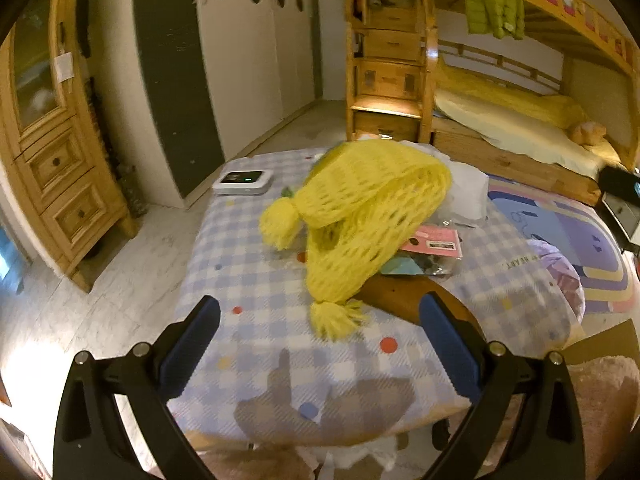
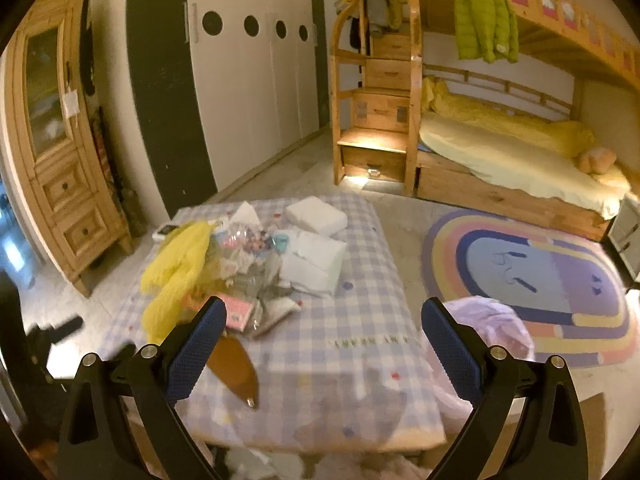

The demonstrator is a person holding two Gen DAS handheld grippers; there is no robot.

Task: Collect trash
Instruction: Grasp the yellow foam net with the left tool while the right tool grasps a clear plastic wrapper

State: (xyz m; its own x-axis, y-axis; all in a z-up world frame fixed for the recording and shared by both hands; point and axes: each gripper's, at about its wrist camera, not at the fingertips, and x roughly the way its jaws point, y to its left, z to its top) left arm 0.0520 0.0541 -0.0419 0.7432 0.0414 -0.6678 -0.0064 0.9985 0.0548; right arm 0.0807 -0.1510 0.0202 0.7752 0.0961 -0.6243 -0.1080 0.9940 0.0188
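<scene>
A low table with a blue checked cloth (image 1: 256,280) (image 2: 360,320) carries a pile of clutter. A yellow knitted scarf with pompoms (image 1: 360,216) (image 2: 176,272) lies on it, over clear plastic wrappers (image 2: 248,264) and a pink card (image 1: 434,242) (image 2: 238,314). White folded tissue packs (image 2: 316,256) lie beside the pile. My left gripper (image 1: 320,356) is open and empty, just short of the scarf's near pompom. My right gripper (image 2: 324,356) is open and empty above the table's near part.
A brown pointed leather piece (image 2: 236,368) (image 1: 404,300) lies near the front. A white device (image 1: 244,181) sits at the far left corner. A pale purple bag (image 2: 488,328) hangs at the table's right edge. A rainbow rug (image 2: 540,280), bunk bed (image 2: 500,152) and wooden cabinet (image 2: 60,152) surround it.
</scene>
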